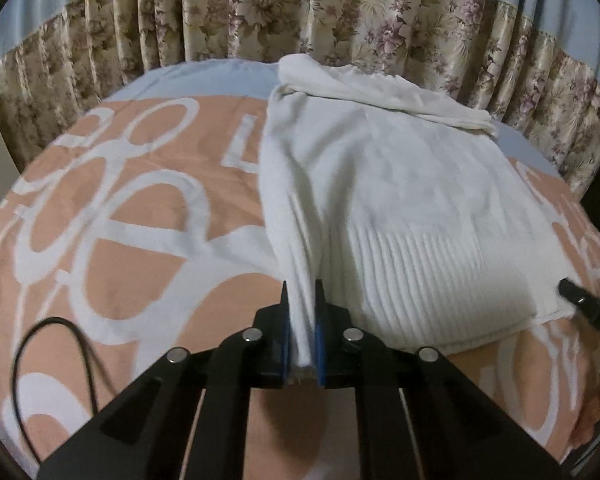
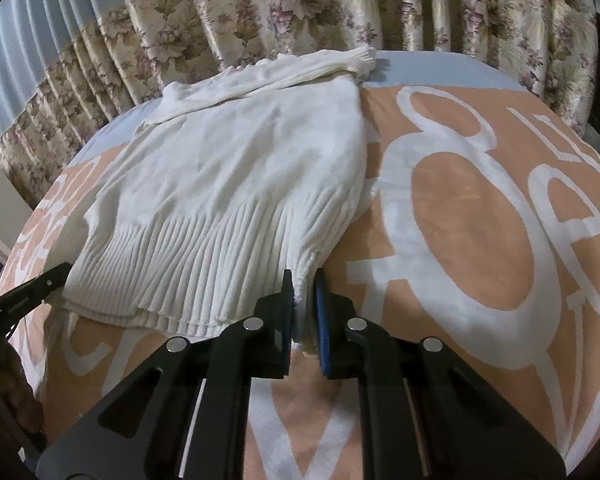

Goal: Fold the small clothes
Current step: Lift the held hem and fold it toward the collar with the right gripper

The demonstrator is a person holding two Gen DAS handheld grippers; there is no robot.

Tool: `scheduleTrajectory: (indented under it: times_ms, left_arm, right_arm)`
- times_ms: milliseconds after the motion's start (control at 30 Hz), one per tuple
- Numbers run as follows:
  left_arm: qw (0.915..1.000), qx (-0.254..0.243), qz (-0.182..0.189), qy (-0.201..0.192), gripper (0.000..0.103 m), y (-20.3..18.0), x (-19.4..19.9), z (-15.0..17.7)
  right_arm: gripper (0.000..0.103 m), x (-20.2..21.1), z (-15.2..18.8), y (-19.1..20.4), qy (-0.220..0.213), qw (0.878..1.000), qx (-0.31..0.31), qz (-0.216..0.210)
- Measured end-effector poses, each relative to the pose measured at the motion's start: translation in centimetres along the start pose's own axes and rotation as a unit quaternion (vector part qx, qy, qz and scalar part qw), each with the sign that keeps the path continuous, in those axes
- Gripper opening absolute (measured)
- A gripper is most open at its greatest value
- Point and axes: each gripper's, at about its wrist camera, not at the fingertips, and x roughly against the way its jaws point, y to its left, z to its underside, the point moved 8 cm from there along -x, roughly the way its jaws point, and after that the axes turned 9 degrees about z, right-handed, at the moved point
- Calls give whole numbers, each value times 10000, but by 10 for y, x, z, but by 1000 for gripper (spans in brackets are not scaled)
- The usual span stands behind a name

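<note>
Left hand-held gripper (image 1: 302, 292), pinched white sweater (image 1: 400, 216) corner, hem partly hidden.

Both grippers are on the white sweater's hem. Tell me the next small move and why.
Probably lift both hem corners together and carry them toward the collar end. The left gripper and right gripper are each shut on a near corner of the white sweater, which lies flat on the bedspread with its sleeves already folded across the top.
</note>
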Motion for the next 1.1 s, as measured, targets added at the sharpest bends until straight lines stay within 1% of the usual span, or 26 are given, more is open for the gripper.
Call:
scheduleTrajectory:
  times_ms: [133, 333, 500, 633, 733, 800, 900, 1033, 1100]
  left_arm:
    - [9997, -234, -100, -5, 9, -3, 10, 5]
    - [9993, -366, -106, 11, 9, -4, 28, 11]
    - [9983, -575, -89, 67, 9, -10, 53, 30]
    - [9989, -455, 22, 118, 9, -17, 73, 44]
    - [9992, -384, -34, 47, 9, -20, 89, 46]
    - [9992, -383, -122, -34, 9, -19, 93, 40]
    - [9989, -383, -211, -157, 9, -18, 93, 25]
    - [9983, -337, -257, -396, 9, -15, 95, 3]
    - [9977, -287, -259, -557, 9, -14, 96, -12]
  right_arm:
    - [9, 10, 2, -9, -31, 10000, -71, -5]
    - [9, 35, 10, -7, -74, 9999, 4, -106]
    - [9, 52, 19, -8, -18, 9998, 53, -191]
    - [9, 70, 34, -9, 37, 9997, 125, -210]
    - [9, 88, 45, -9, 52, 9997, 65, -243]
    - [9, 101, 50, -10, 77, 9995, -106, -295]
    - [9, 109, 47, -6, -1, 9996, -81, -285]
    - [9, 110, 29, -2, -165, 9994, -18, -292]
    - [9, 110, 14, 0, -308, 9991, 14, -274]
